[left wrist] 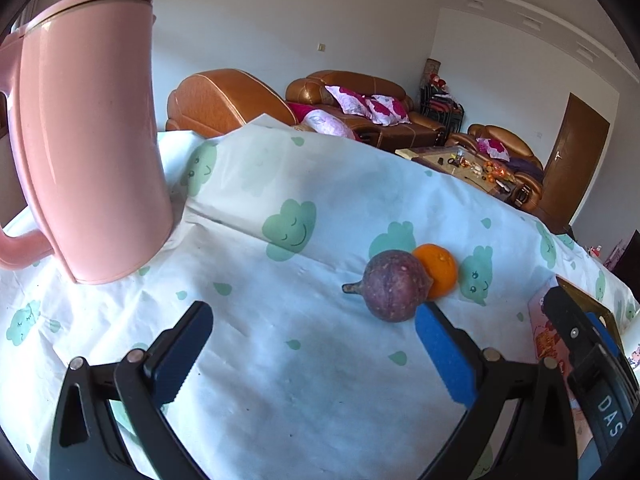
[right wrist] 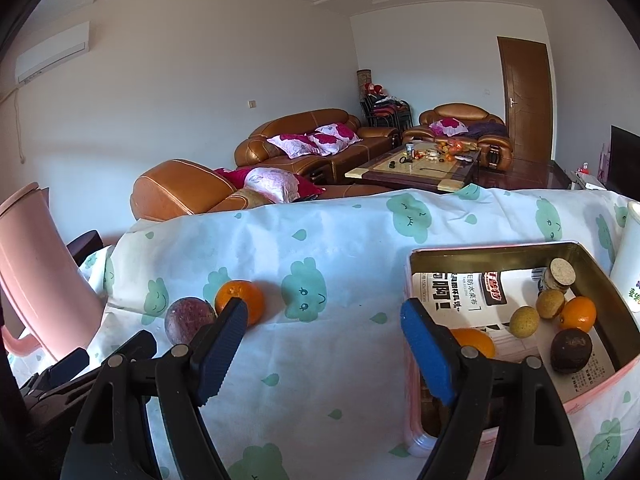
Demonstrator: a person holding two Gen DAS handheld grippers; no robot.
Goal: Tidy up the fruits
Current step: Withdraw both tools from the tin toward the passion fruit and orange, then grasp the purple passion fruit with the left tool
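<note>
A purple passion fruit (left wrist: 394, 286) with a short stem lies on the tablecloth, touching an orange (left wrist: 437, 274) behind it. My left gripper (left wrist: 314, 346) is open and empty, its right finger just in front of the purple fruit. In the right wrist view the same purple fruit (right wrist: 188, 318) and orange (right wrist: 239, 300) sit at the left. My right gripper (right wrist: 322, 344) is open and empty, between those fruits and a pink-walled gold tin box (right wrist: 596, 276). The box holds several fruits: oranges (right wrist: 578, 314), a yellowish fruit (right wrist: 524, 322) and a dark round one (right wrist: 571, 350).
A tall pink kettle (left wrist: 92, 140) stands at the table's left. The right gripper's black finger (left wrist: 576, 332) shows at the right edge of the left wrist view. A white cup (right wrist: 630, 256) stands beside the box. Sofas and a coffee table lie beyond the table's far edge.
</note>
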